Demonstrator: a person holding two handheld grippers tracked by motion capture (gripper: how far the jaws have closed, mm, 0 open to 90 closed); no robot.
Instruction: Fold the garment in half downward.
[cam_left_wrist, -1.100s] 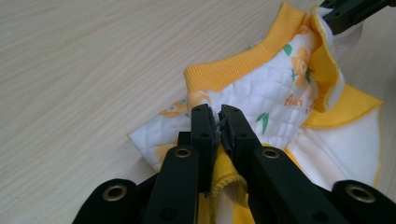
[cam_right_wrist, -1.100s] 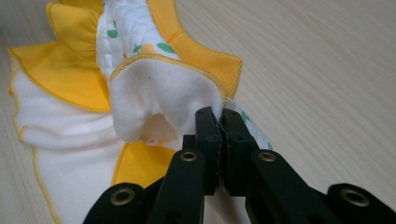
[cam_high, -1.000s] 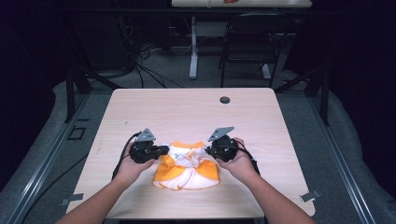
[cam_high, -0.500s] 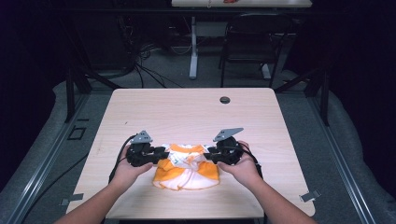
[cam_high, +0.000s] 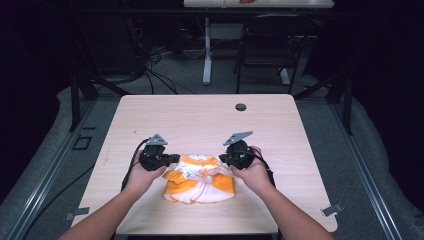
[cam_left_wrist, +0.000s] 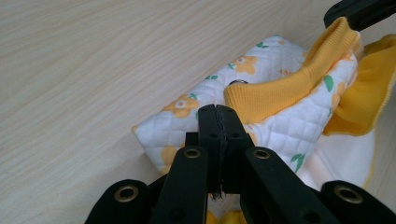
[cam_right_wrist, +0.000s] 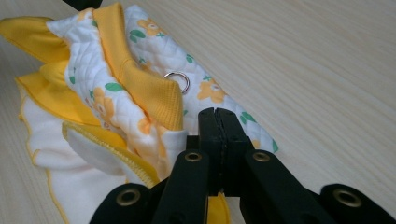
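Note:
A small quilted white garment (cam_high: 200, 181) with yellow flowers and yellow ribbed trim lies bunched near the table's front edge. My left gripper (cam_high: 173, 159) is shut on its left end, and my right gripper (cam_high: 223, 160) is shut on its right end. In the left gripper view the closed jaws (cam_left_wrist: 217, 110) pinch the garment (cam_left_wrist: 285, 128), with a metal snap (cam_left_wrist: 240, 82) just beyond. In the right gripper view the closed jaws (cam_right_wrist: 217, 113) hold the garment (cam_right_wrist: 140, 70) next to a metal ring (cam_right_wrist: 176, 80). Yellow fabric shows under both jaw pairs.
The wooden table (cam_high: 200, 117) has a dark cable hole (cam_high: 241, 107) at the back. A chair (cam_high: 265, 47) and a table leg (cam_high: 207, 50) stand behind it. The other gripper's tip shows at the top right (cam_left_wrist: 359, 11) and top left (cam_right_wrist: 81, 3).
Both hands have shifted only slightly, and the left one has edged a little outward. The garment stays held between the two shut grippers.

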